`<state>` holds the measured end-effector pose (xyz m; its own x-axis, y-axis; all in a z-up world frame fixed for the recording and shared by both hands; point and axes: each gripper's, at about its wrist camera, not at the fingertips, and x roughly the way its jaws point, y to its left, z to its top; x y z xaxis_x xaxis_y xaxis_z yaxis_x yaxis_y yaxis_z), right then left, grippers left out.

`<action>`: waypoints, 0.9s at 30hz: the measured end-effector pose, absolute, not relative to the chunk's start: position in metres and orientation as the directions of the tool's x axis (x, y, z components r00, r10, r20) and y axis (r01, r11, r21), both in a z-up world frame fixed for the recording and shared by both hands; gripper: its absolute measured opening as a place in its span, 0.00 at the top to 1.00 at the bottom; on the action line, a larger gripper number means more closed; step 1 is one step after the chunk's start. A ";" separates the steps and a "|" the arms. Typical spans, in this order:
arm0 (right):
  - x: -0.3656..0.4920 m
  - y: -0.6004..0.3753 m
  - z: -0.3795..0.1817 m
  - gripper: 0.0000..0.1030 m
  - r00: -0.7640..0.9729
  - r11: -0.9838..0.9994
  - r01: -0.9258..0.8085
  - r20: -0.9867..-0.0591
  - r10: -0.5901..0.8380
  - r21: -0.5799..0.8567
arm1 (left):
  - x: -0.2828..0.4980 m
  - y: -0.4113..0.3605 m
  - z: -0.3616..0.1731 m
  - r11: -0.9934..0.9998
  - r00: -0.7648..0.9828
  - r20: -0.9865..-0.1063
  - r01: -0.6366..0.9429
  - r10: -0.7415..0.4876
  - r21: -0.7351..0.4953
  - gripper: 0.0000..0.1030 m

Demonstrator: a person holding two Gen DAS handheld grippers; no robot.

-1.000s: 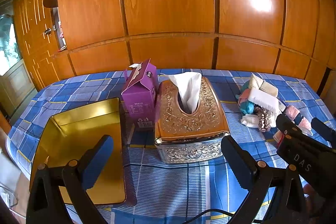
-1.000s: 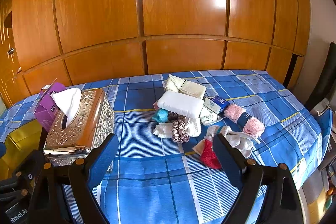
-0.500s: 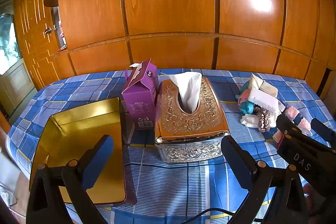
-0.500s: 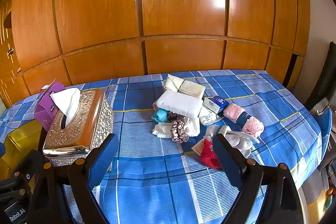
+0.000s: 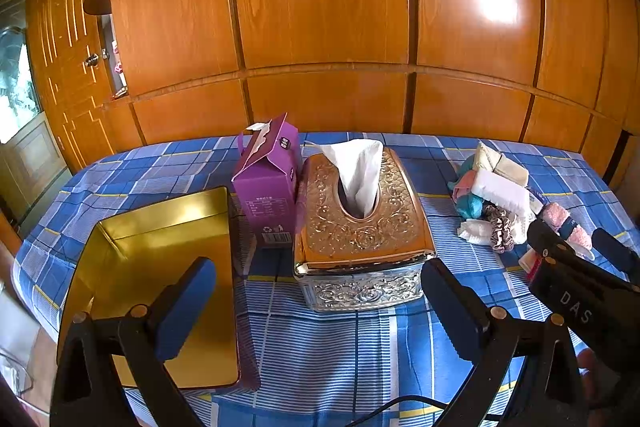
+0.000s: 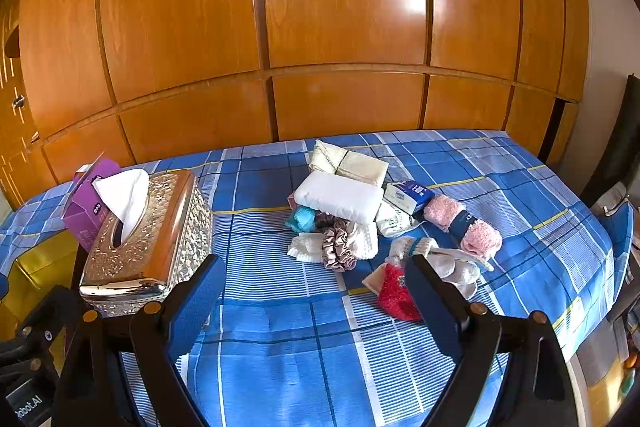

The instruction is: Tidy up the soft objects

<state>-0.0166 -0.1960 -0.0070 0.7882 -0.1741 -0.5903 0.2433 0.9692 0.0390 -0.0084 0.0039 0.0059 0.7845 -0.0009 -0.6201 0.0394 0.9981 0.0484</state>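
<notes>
Nothing is seen to have moved since the earlier frames: both views match them, and both grippers are held as before. Low in the left wrist view, the left gripper (image 5: pixel 316 301) is shown with its blue-padded fingers spread wide apart and nothing between them, raised over a blue plaid cloth (image 5: pixel 340 355). At centre frame, an ornate metal tissue box (image 5: pixel 360 239) is placed, with a white tissue (image 5: pixel 358 171) standing out of its slot. Just left of it, touching or nearly so, a purple carton (image 5: pixel 270 193) is stood upright. At lower left, a shallow gold tray (image 5: pixel 160 251) is laid empty on the cloth. The pile of soft objects (image 5: pixel 500 205) is found at the right edge of this view, well apart from the tray, with the tissue box between them. Low in the right wrist view, the right gripper (image 6: pixel 316 297) is likewise held wide apart and empty. Right of centre there, the pile is shown closer: a white folded cloth (image 6: pixel 340 197), a cream pouch (image 6: pixel 348 165), a teal item (image 6: pixel 302 219), a satin scrunchie (image 6: pixel 338 249), a pink rolled towel (image 6: pixel 462 225) and a red fuzzy item (image 6: pixel 396 293), the last partly hidden behind the right-hand finger (image 6: pixel 432 301). Glossy wooden panels (image 6: pixel 340 7) fill the upper half of both frames.
</notes>
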 end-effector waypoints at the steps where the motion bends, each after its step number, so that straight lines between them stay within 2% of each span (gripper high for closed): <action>1: -0.017 -0.197 -0.007 0.10 0.789 0.969 0.244 -0.590 -0.174 0.040 | -0.009 0.004 0.006 0.998 0.785 -0.619 0.039 -0.001 0.048 0.00; 13: -0.021 -0.227 -0.012 0.10 0.775 0.955 0.292 -0.596 -0.209 0.044 | -0.010 -0.008 0.012 0.993 0.794 -0.604 0.110 -0.062 0.042 0.00; 19: -0.027 -0.270 -0.019 0.10 0.751 0.932 0.351 -0.621 -0.223 0.089 | 0.003 -0.028 0.021 0.957 0.742 -0.623 0.289 -0.247 -0.035 0.00; 27: -0.048 -0.332 -0.041 0.10 0.677 0.883 0.458 -0.683 -0.273 0.101 | 0.028 -0.112 0.025 0.823 0.619 -0.681 0.566 -0.390 0.043 0.00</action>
